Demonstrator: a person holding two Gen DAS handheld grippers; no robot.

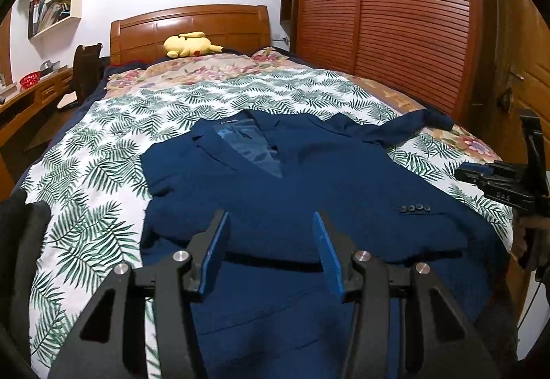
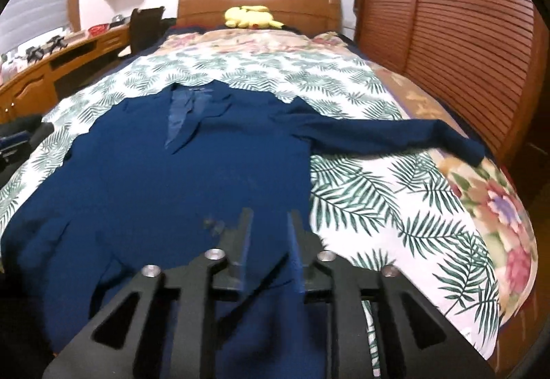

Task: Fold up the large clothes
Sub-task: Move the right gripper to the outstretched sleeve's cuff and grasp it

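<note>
The jacket (image 1: 292, 179) lies front-up on the bed (image 1: 103, 138), collar toward the headboard, one sleeve (image 2: 395, 135) stretched out toward the wardrobe side and the other seemingly folded across the chest, its cuff buttons (image 1: 414, 208) showing. The left gripper (image 1: 271, 241) hovers over the lower body with its jaws wide and empty; the right gripper (image 2: 268, 234) hangs near the hem edge, jaws narrower but parted, gripping nothing. The likely next step is bringing the outstretched sleeve in: pinch it near the cuff, lift little, and lay it flat across the chest without dragging the body. Only the right view shows that sleeve full length; only the left view shows the buttons.
</note>
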